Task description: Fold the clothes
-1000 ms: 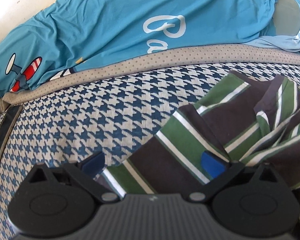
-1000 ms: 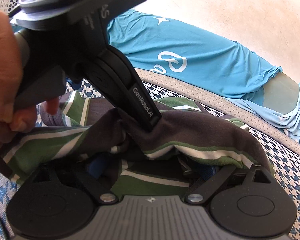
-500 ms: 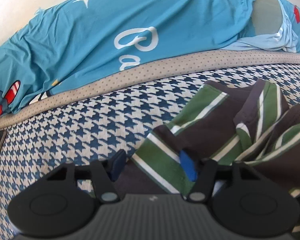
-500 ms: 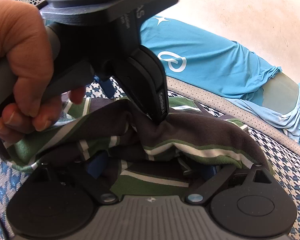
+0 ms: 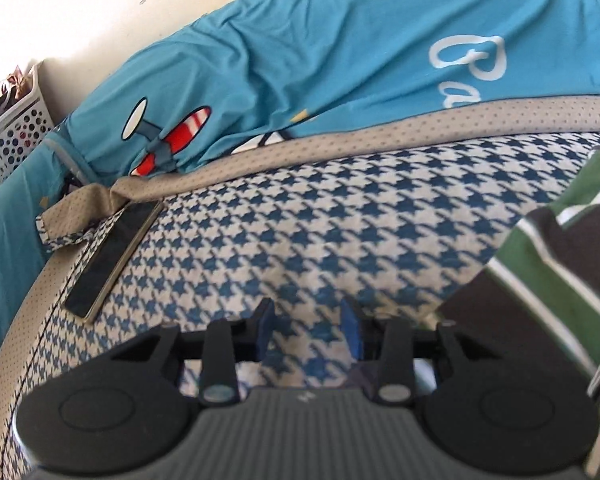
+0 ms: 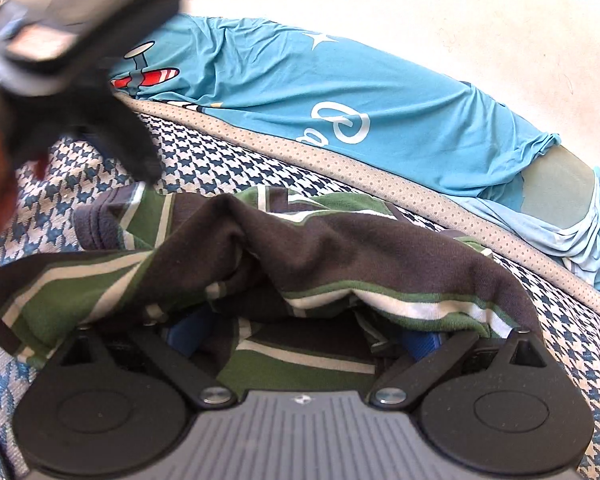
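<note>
- Blue pads on your left tool (image 5: 306,330) stand drawn in as close as they come, having just been closing, and nothing is caught between them; only houndstooth cover shows in the gap
- Your left tool hangs over bare cover, with the striped shirt (image 5: 556,264) off to its right, near but not gripped
- Your right tool (image 6: 300,340) is half buried in that same striped shirt (image 6: 292,256): cloth lies between the blue pads and is draped over the linkage, yet the pads stand apart, so whether they are pinching the fabric you cannot tell from here
- The shirt, dark brown with green and white bands, lies rumpled on the houndstooth cover (image 5: 300,216) of the bed, with loose humps and no clean edge or crease to be seen
- Farther out, a dotted beige border (image 5: 380,136) runs along the cover, a dark phone (image 5: 112,260) lies flat near its corner, a turquoise printed sheet (image 5: 340,48) bunches behind, and a perforated white basket (image 5: 12,136) stands at the far left
- By the look of it, the folding is barely begun: you have yet to spread and smooth the shirt, and every fold is left to make
</note>
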`<act>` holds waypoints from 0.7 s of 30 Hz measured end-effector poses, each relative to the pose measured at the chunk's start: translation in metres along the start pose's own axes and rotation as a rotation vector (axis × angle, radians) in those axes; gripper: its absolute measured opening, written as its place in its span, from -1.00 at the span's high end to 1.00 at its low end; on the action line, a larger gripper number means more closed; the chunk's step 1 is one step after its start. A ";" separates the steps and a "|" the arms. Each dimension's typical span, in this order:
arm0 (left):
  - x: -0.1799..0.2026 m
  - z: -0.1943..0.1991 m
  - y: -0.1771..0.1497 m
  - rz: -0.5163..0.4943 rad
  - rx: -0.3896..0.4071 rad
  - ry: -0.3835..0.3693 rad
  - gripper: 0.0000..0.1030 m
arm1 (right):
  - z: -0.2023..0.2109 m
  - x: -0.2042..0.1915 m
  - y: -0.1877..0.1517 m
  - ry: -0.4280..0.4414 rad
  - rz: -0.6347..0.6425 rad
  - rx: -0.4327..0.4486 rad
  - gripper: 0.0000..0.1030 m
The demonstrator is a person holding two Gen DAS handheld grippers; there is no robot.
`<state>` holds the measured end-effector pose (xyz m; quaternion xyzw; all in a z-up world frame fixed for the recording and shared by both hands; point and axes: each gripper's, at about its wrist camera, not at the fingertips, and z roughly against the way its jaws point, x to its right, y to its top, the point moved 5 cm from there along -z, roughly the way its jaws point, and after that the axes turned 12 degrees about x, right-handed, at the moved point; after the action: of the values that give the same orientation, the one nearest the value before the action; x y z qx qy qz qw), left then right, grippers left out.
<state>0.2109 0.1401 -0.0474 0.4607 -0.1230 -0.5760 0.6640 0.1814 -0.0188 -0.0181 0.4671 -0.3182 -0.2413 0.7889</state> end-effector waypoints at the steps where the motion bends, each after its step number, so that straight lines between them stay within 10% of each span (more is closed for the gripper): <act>1: -0.010 0.001 -0.005 -0.007 -0.002 0.012 0.26 | 0.000 0.000 0.000 0.000 0.000 0.000 -0.91; 9: -0.052 0.018 -0.033 0.145 -0.049 -0.128 0.05 | 0.001 -0.002 0.001 0.000 0.000 0.000 -0.92; 13: -0.039 0.041 -0.038 0.224 -0.039 -0.205 -0.53 | 0.001 -0.002 0.001 0.000 0.000 0.000 -0.92; 21: 0.004 0.057 -0.025 0.182 -0.020 -0.263 -0.72 | 0.001 -0.002 0.000 0.000 0.000 0.001 -0.92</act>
<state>0.1566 0.1125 -0.0365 0.3618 -0.2445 -0.5698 0.6961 0.1792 -0.0178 -0.0188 0.4672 -0.3185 -0.2412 0.7887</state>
